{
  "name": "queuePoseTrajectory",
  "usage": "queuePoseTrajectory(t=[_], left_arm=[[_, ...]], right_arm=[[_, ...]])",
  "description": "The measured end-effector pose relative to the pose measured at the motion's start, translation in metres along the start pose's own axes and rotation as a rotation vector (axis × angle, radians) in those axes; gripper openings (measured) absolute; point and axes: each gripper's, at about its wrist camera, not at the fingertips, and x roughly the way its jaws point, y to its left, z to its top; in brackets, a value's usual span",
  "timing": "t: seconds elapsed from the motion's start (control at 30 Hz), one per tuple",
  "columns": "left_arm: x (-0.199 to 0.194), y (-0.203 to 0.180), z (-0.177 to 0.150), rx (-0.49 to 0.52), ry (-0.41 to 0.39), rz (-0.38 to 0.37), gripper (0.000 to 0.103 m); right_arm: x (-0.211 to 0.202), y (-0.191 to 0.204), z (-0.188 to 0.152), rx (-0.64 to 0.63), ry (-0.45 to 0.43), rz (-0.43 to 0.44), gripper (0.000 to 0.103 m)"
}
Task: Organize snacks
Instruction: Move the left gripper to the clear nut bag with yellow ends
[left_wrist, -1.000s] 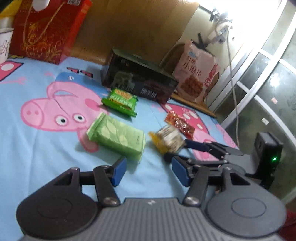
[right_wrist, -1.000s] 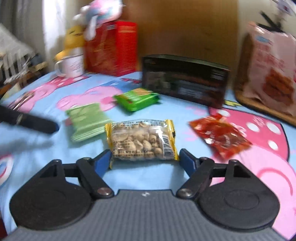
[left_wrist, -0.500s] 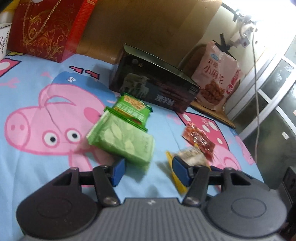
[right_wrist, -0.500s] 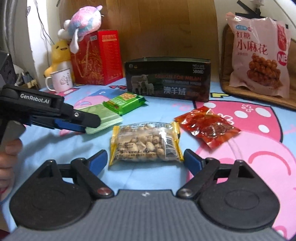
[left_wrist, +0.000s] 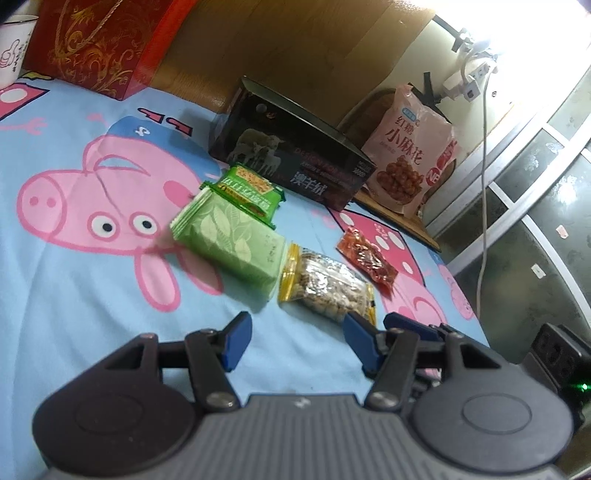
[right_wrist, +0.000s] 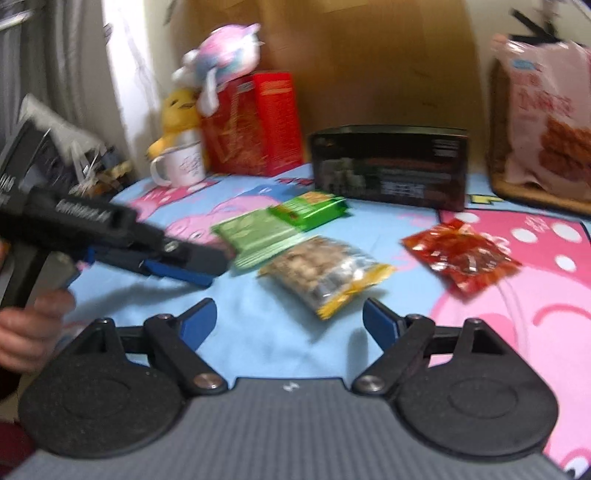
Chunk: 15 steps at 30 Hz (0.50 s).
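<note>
1. Left gripper (left_wrist: 293, 341): jaws stand partly apart, nothing between them, above the blue sheet (left_wrist: 74, 295). Its tips sit just short of the pale green packet (left_wrist: 229, 236).
2. Right gripper (right_wrist: 290, 317): jaws wide and empty, having just been opening then easing in; the peanut packet (right_wrist: 325, 273) lies just ahead, untouched.
3. Red snack packet (right_wrist: 460, 254) lies right of the peanuts, apart from them.
4. Only the right wrist view shows the hand (right_wrist: 26, 328) holding the left gripper, the mug (right_wrist: 181, 164) and plush toys (right_wrist: 221, 62).
5. Only the left wrist view shows the cable (left_wrist: 484, 147) and window frames.
</note>
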Motion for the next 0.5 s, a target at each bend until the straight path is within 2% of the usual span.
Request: queuePoseTrajectory(t=[0.23, 0.33, 0.43, 0.5], left_arm=[[0.014, -0.017, 0.009, 0.070, 0.024, -0.013, 0.057], [0.026, -0.029, 0.013, 0.115, 0.044, -0.021, 0.057], [0.038, -0.036, 0.017, 0.148, 0.049, 0.006, 0.057], [0.045, -0.035, 0.021, 0.151, 0.048, 0.024, 0.056]], right_arm=[[0.000, -0.003, -0.001, 0.010, -0.010, -0.053, 0.081], [0.003, -0.003, -0.001, -0.021, 0.014, -0.090, 0.071], [0.002, -0.008, -0.002, -0.033, 0.015, -0.116, 0.065], [0.002, -0.012, -0.001, -0.030, 0.019, -0.126, 0.065]])
